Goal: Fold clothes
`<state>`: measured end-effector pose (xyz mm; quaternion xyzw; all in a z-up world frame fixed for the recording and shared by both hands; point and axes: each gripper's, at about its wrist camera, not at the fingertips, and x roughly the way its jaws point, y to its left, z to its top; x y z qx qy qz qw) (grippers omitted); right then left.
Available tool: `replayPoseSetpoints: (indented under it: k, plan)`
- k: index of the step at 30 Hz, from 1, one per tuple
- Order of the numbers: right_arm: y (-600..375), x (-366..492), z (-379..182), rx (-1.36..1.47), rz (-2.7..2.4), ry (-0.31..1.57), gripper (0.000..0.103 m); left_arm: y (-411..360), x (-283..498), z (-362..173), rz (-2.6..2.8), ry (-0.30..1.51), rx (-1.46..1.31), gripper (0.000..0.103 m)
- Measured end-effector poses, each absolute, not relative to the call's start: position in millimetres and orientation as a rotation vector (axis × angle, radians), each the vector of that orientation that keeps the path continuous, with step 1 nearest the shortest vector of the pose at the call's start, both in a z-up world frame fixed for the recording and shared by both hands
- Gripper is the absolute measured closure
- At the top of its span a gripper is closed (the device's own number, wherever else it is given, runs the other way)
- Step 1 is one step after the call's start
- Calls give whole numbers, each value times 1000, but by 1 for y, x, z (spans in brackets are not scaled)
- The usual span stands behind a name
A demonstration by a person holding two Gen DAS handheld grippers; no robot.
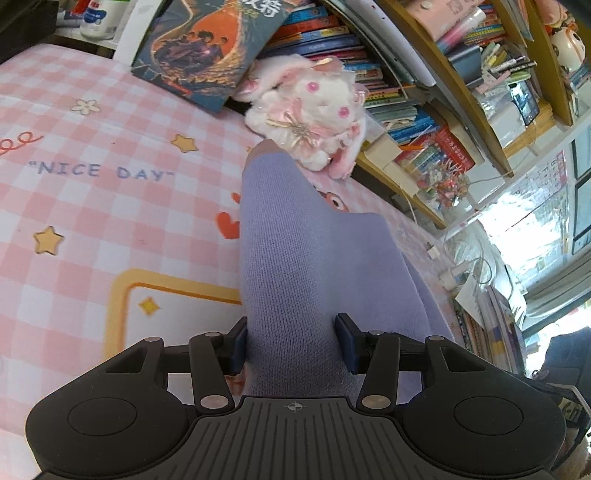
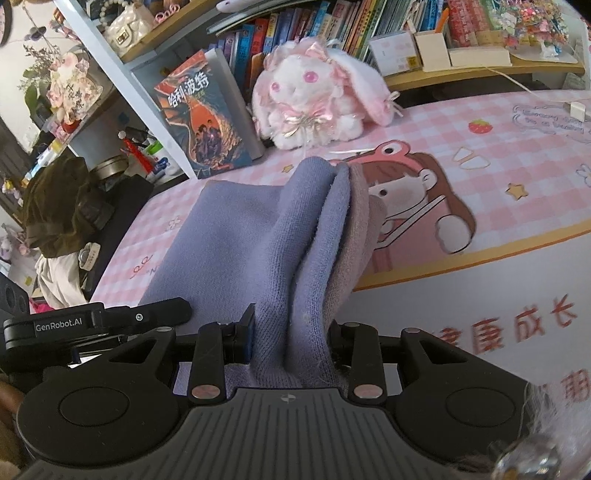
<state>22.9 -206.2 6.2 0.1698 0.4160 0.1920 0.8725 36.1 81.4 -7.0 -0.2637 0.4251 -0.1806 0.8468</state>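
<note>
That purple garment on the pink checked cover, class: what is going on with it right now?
A person is folding it with two handheld grippers. The left gripper and the right gripper are each shut on a bunch of the purple garment, lifting one side into folds while the rest lies flat on the pink checked cover. A plush rabbit and a book stand beyond it, untouched.

The plush rabbit (image 2: 314, 96) sits on the counter (image 2: 498, 155) at its far edge, in front of a row of books (image 2: 295, 29) on the shelf. Just left of the rabbit, a large book (image 2: 201, 114) leans upright. In front of the rabbit, the garment (image 2: 266, 229) lies on the counter, its near end raised into bunched folds between the right gripper's (image 2: 290, 339) jaws. The left gripper (image 2: 291, 343) lies left of the right one.
</note>
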Motion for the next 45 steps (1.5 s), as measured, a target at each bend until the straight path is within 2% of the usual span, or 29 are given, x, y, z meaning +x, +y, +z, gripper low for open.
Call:
replayPoseSetpoints:
  k: [20, 30, 38, 43, 45]
  plan:
    - [-118, 13, 5, 336, 318, 858, 73, 161, 52, -21, -457, 912, -558, 56]
    - [-86, 93, 18, 266, 365, 775, 73, 183, 126, -12, -436, 816, -549, 56]
    - [-79, 169, 9, 222, 386, 759, 73, 183, 181, -18, -399, 773, -537, 56]
    - [-80, 194, -5, 215, 417, 766, 72, 184, 197, -41, -355, 822, -567, 55]
    - [-81, 201, -18, 221, 406, 792, 67, 184, 201, -50, -337, 838, -568, 51]
